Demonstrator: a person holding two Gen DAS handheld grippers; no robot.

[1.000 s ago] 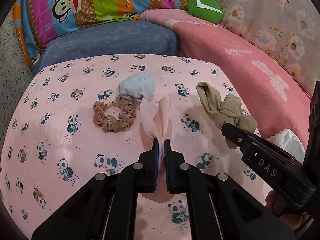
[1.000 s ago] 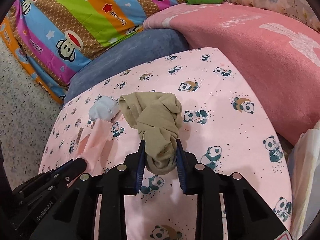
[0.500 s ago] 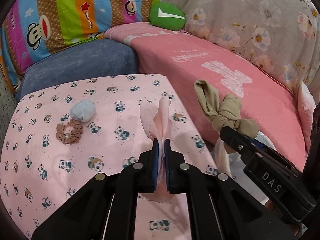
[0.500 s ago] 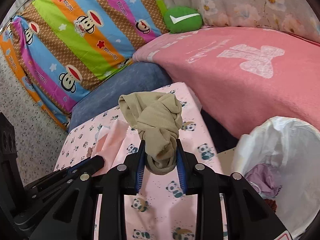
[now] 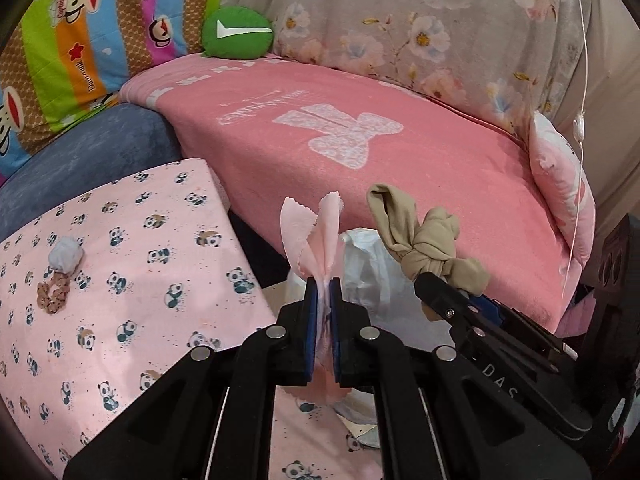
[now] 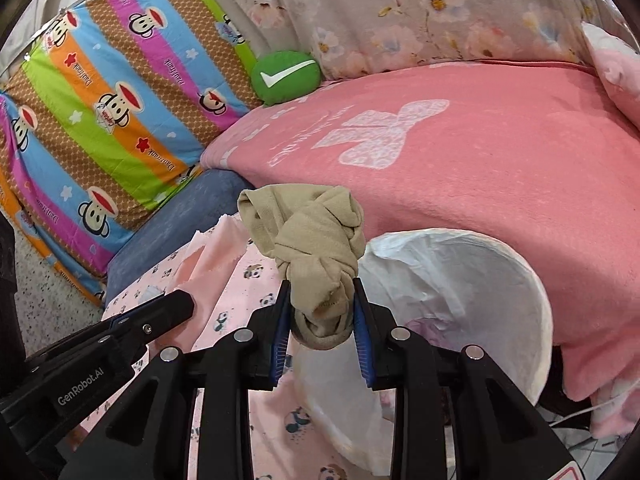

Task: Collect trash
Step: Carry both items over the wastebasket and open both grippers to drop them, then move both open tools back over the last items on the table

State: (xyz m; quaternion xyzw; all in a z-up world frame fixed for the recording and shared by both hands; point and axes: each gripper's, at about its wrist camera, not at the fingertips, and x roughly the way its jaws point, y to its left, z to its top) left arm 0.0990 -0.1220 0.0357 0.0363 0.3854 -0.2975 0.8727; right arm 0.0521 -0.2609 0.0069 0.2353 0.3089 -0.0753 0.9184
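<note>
"GenRobot.AI" in white on left gripper body. "DAS" visible on right gripper arm. White check mark on green cushion. Small script on striped monkey-print fabric and pink blanket, unreadable.

Pink blanket covers the couch, monkey-print striped cushion at 10 o'clock, floral fabric at 12.
</note>
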